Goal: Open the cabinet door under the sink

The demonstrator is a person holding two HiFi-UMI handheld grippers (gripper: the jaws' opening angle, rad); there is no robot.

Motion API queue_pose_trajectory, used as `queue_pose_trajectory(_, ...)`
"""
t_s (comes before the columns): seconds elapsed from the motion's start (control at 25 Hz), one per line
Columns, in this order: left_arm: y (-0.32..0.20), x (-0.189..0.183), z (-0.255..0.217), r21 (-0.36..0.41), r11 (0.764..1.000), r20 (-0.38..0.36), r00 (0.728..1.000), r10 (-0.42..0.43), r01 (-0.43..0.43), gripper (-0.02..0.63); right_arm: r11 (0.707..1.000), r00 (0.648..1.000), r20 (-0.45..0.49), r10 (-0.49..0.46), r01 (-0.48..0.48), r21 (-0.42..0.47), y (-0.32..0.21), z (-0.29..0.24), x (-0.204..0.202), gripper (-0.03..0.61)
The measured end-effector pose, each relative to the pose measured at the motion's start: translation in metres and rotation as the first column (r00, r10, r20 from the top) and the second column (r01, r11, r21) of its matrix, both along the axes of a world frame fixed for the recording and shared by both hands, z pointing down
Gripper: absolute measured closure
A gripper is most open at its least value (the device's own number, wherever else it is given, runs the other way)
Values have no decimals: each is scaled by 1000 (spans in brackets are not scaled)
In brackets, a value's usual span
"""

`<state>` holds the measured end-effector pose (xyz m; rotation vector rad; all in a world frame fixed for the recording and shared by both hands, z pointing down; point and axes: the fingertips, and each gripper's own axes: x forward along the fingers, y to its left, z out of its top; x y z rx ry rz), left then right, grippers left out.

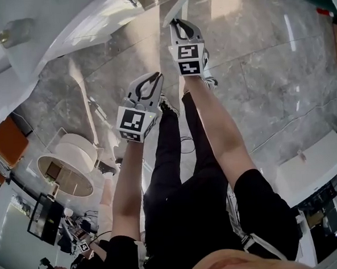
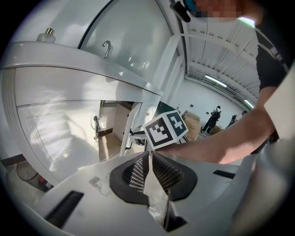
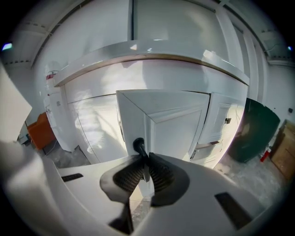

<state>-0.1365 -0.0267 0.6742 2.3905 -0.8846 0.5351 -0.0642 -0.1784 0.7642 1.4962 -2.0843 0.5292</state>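
Door under the sink counter stands part-open, its free edge turned toward me and its face angled away to the right. Its dark knob sits on that edge. The right gripper is clamped on the knob's stem, pads closed to either side just behind the head; I judge this hold is there so that the pull runs along the swing without slipping off. The left gripper has its pads together at the tips with nothing between them. It hangs back and lower, beside the right forearm and well apart from the cabinet, so I take it as idle and kept out of the door's arc. Neighbouring fronts: a curved panel to the left and a further door to the right with a small dark latch; both look closed from here. On the counter, a faucet and a bottle. An orange object is on the floor at far left and a dark green one at far right, both clear of the swing as far as I can judge. The likely obstruction is my own legs, which stand on the marble floor right behind the grippers.
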Motion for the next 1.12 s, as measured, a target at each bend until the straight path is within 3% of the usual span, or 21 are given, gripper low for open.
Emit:
queue_pose_trajectory(0.32,-22,22,3,8,1000,7,1000,-18,18,581,999,999,4,36,-36,24,20,2,33,485)
queue_pose_trajectory(0.6,-29,56,7,4,999,-1,999,-32,32,581,998,998,11,-63,63,21,36,1,57,483)
queue_pose_trajectory(0.88,-22,91,5,-3,999,-17,999,-40,40,581,1000,1000,15,-23,23,2,51,2,109,486)
queue_pose_trajectory(1.12,-24,107,15,-27,997,-29,997,-78,77,581,988,988,-32,-148,147,-42,58,4,133,486)
